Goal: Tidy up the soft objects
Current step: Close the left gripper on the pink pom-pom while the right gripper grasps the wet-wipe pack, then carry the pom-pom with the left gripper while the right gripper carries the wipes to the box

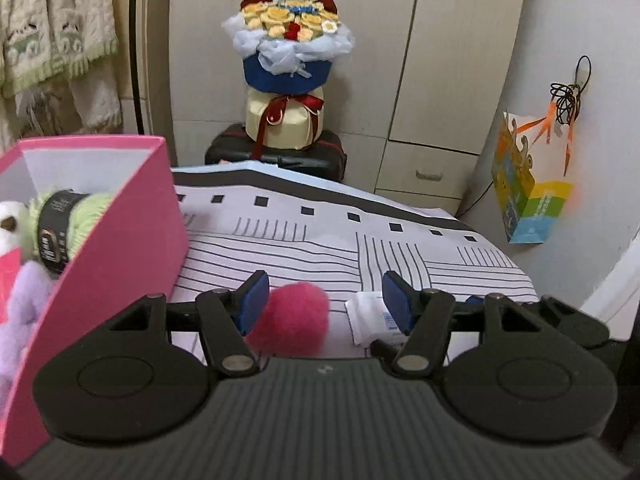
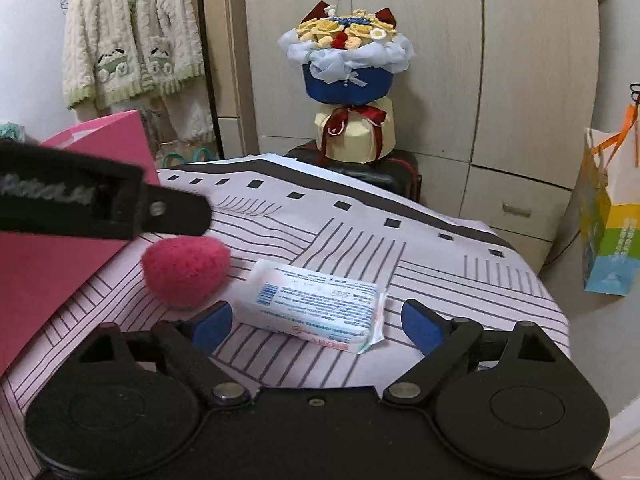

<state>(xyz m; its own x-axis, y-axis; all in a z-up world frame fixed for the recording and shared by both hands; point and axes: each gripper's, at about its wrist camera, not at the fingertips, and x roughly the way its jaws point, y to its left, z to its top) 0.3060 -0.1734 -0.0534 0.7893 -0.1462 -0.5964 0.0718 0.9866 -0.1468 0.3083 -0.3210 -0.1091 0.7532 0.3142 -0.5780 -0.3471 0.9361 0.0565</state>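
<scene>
The surface (image 2: 360,248), spread with a lilac cloth of black lines and squares, carries everything. At its left edge stands the pink box (image 1: 120,248), already holding a green yarn skein (image 1: 68,220), a lilac plush (image 1: 20,312) and a white toy (image 1: 10,220). Near the middle lies the tissue pack (image 2: 316,304), and just beside it, toward the box, the pink felt ball (image 2: 186,270).

The left hand-held gripper (image 1: 324,300) hangs over the ball with its jaws partly spread, the ball near the left pad, nothing pinched. The right hand-held gripper (image 2: 316,324) has its jaws spread wide on either side of the near end of the pack, not pressing it.

The risks, as I judge them: the two tools work close together and could knock each other; the ball sits off-centre in the left jaws and might roll away when they close; the slick wrapper could slip from the right pads, or drag the cloth.

The pack bears blue and red print and a barcode, too small to read. The skein's dark band is blurred.
</scene>
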